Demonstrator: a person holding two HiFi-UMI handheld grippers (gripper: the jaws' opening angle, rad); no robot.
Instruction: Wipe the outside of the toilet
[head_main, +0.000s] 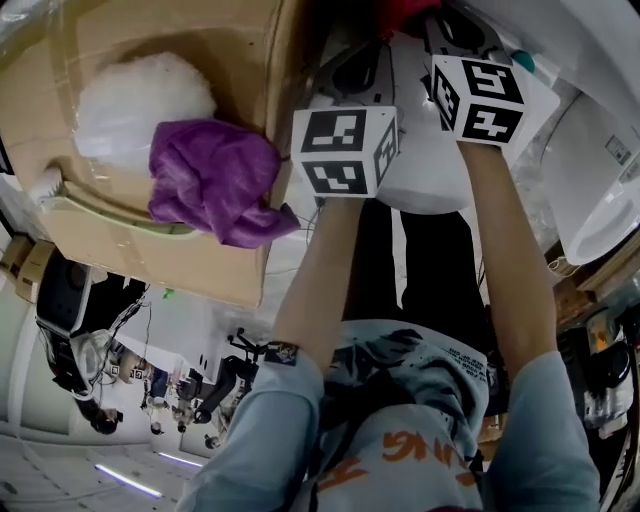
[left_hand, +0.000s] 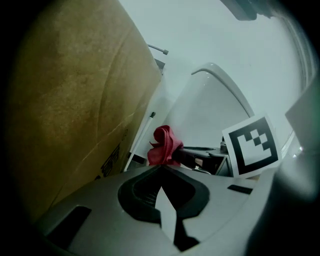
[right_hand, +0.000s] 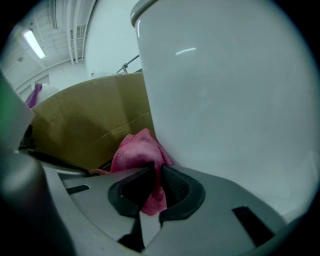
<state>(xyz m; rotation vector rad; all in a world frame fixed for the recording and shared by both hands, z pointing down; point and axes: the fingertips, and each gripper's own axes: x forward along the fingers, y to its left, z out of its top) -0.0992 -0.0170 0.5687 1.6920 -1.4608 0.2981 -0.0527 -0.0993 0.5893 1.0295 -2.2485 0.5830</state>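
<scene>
Brown cardboard box (head_main: 150, 40) stands at the left, with a fluffy white wad (head_main: 140, 95) and a crumpled purple cloth (head_main: 210, 175) lying on top of it. Just right of the box, the left gripper (left_hand: 161, 169) has its dark fingers (left_hand: 137, 187) pressed together at the tips, with nothing between them. Beside it, the right gripper (right_hand: 154, 167) has its fingers (right_hand: 175, 187) pinching a crumpled pink microfibre cloth (right_hand: 137, 150). The cloth lies against the smooth outer wall of the white ceramic toilet (right_hand: 225, 90), in the gap between the box and the toilet, which stands furthest right.
</scene>
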